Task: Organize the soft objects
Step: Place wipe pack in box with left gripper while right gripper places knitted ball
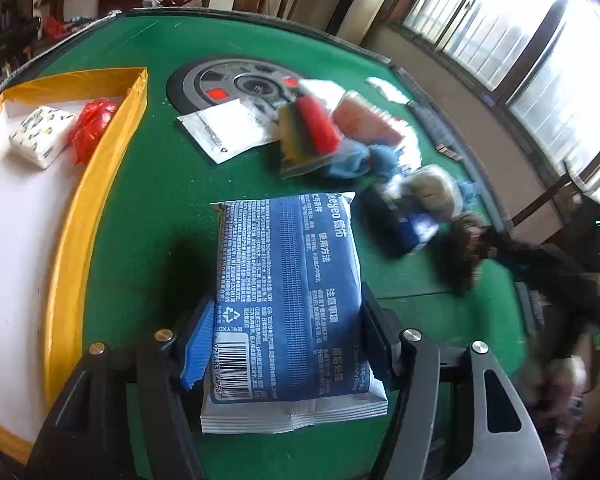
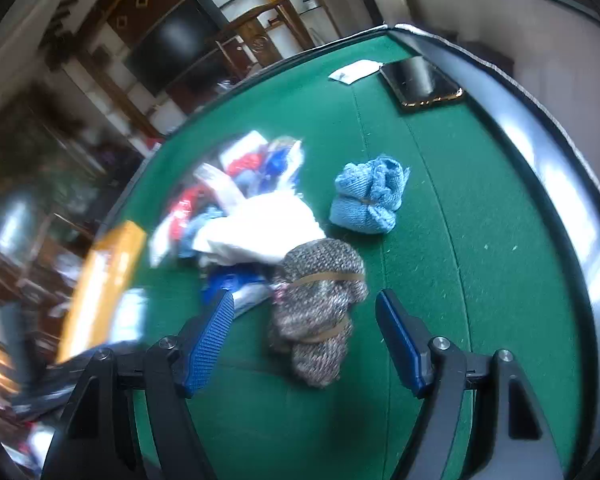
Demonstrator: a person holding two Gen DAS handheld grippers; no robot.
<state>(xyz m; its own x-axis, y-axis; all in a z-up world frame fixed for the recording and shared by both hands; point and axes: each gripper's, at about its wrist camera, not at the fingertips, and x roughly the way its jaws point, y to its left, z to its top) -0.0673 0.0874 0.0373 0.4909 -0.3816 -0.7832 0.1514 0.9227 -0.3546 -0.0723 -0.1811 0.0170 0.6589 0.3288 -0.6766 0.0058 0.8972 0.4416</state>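
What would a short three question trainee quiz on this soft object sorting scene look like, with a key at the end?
1. True or false: the left gripper has its jaws shut on the blue and white wet wipes packet.
2. Multiple choice: what already lies in the yellow-rimmed white tray? A) a patterned tissue pack and a red plastic bow; B) a black phone; C) a blue knitted bundle.
3. Fill in: the right gripper is open, with the grey tweed knitted bundle tied with rubber bands between its jaws, not yet ____.

Key: 1 true; 2 A; 3 gripped.
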